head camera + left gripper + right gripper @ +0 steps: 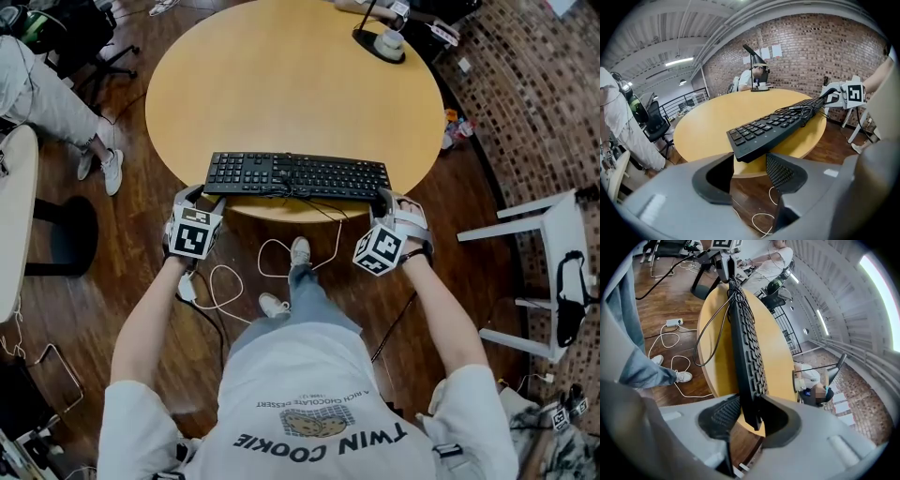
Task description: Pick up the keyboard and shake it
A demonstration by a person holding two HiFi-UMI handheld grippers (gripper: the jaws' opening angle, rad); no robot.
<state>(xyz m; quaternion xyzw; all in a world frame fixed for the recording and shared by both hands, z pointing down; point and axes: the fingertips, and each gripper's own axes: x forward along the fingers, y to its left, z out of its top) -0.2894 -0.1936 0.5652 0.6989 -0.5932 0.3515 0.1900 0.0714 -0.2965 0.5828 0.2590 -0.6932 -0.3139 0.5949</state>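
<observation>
Since each gripper had hold of only the very tip of the keyboard [298, 175], the weak point sat right at the jaws. The left gripper [750, 165] had its two pads closed over the left corner. The right gripper [751, 414] pinched the opposite end edge-on, one pad on the key side and the ribbed one under the base. With so little board inside either bite, a brisk shake could, I judged, twist one end loose — and the long board would then swing down from the other hand alone.

A little further out, the black cable [805, 109] lay bunched on the keys near the middle, with a length trailing over the table's rim. It might snag or whip about once the board moved. The keyboard itself lay along the near edge of the round table [281, 84], its ends reaching past the curve of the rim. Whether it rested on the wood or hung just clear of it I could not tell. A desk lamp [380, 39] stood well apart at the far side, out of harm's way.

The left forearm [155, 314] and right forearm [441, 309] reached forward from the body, roughly parallel. Both grippers pointed ahead and downward, each angled inward toward its own end of the board.
</observation>
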